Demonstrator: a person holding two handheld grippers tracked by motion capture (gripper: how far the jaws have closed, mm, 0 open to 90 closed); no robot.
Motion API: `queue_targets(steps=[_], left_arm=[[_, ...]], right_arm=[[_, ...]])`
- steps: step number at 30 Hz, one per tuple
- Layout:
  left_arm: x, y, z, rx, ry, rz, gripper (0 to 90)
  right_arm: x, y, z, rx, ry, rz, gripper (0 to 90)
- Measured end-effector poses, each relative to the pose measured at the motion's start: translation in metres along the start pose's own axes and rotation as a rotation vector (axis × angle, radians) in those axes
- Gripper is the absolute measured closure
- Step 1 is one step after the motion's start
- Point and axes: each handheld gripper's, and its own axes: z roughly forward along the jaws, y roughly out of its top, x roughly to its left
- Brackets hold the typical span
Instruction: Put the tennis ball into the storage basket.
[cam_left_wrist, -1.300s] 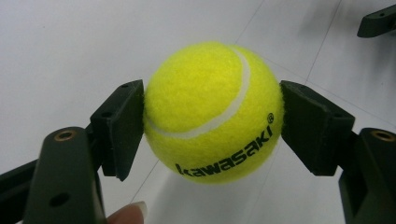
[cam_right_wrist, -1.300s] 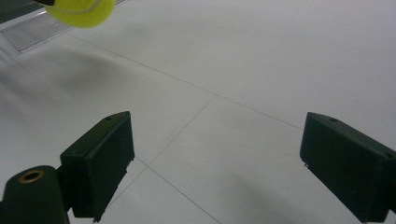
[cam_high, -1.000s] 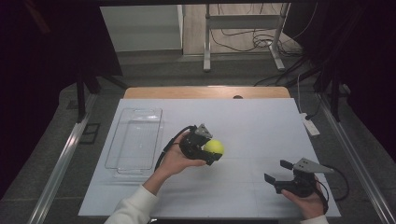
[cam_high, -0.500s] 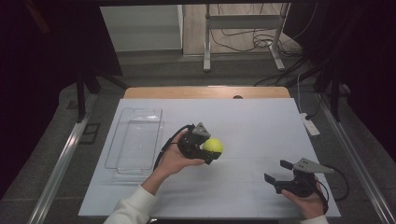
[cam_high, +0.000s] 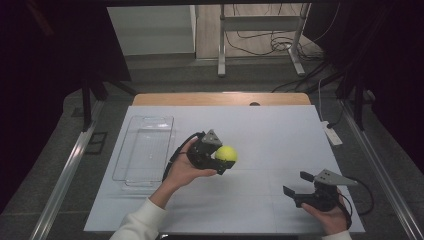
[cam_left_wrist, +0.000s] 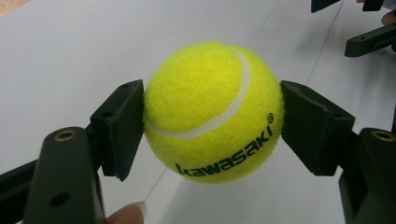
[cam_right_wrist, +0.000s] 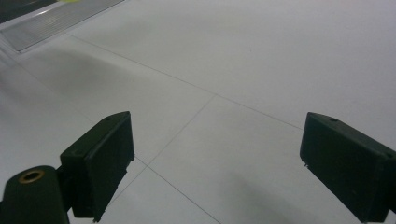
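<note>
While I watch the feeds, here is where I read things:

ball: yellow tennis ball (cam_high: 226, 153) is off the table, pinched in the left gripper (cam_high: 220, 159) over the middle of the white table (cam_high: 280, 135).
left gripper: in its own view both pads sit flat against the ball's (cam_left_wrist: 212, 112) sides, one on each flank, jaws closed onto it as far as the ball allows. Firm hold, I'd say; ball looks centred between the pads.
right gripper: (cam_high: 296, 183) low at the near right of the table, well apart from the ball. Its own view shows the jaws spread wide with nothing but bare table between them. Idle.
tray: clear plastic tray (cam_high: 145, 147) lies on the left part of the table, beside the left hand (cam_high: 185, 167), and looks empty. A corner of the tray (cam_right_wrist: 56, 21) also shows at the top left of the right gripper view.
done: pickup looks complete; ball gripped and lifted.
left: my guess is the ball goes into the tray. That means carrying it left, lowering it inside the rim, then opening the jaws. None of that is done yet.
risk: ball may roll in the tray, so I'd release low.
</note>
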Motion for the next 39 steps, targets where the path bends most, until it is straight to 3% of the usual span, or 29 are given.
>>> queue_targets(steps=[39], left_arm=[[0.013, -0.007, -0.028, -0.071, 0.061, -0.034, 26.5]], right_arm=[[0.0, 0.0, 0.0, -0.006, -0.002, -0.002, 10.0]])
